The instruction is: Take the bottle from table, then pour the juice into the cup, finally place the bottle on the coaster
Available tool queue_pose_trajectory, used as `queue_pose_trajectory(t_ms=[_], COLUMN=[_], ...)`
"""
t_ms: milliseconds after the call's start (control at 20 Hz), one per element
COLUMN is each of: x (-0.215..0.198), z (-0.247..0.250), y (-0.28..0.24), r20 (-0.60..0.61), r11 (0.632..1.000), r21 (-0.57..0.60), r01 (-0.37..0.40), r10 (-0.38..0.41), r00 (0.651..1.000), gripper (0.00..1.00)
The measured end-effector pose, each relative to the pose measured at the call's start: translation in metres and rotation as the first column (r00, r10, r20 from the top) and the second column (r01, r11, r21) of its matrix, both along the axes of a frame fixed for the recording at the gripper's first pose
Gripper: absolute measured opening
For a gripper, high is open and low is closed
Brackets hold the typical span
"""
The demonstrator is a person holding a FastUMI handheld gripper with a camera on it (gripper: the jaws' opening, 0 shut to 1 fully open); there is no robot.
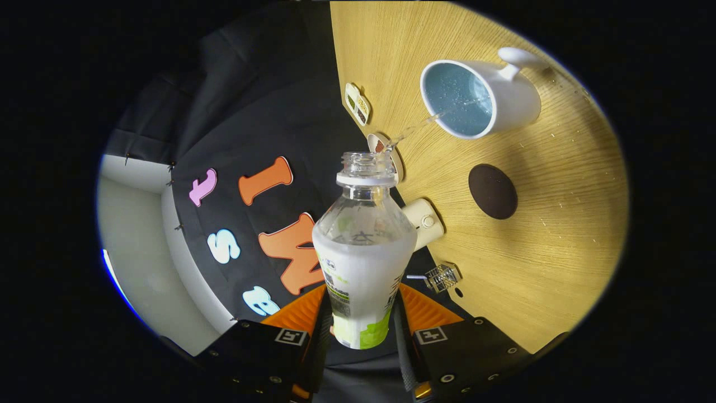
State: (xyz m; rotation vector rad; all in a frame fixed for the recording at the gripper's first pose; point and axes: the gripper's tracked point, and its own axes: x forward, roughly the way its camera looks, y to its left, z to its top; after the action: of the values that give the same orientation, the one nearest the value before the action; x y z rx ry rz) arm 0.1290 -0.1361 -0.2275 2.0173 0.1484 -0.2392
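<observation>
Gripping the clear plastic bottle by its labelled lower body, the jaws of the gripper press on both sides. Bottle is uncapped and tilted; a thin clear stream arcs from its ribbed neck into the white glazed mug on the wood-grain bench. A round dark coaster lies just beside the mug.

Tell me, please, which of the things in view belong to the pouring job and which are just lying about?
Belonging to the job:
- bottle, uncapped, clamped between the gripper fingers, tilted and pouring
- cup, catching the stream
- coaster, dark and round, bare on the table

Just lying about:
- small divided tray
- cream cylinder
- little wire cage
</observation>
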Motion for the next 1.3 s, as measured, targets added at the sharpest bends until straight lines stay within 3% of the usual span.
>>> queue_pose_trajectory(t_ms=[1300], x=[0.004], z=[0.028], y=[-0.022], r20=[0.046], r11=[0.988], r21=[0.136], r01=[0.074], r10=[-0.081], r00=[0.996], gripper=[0.55])
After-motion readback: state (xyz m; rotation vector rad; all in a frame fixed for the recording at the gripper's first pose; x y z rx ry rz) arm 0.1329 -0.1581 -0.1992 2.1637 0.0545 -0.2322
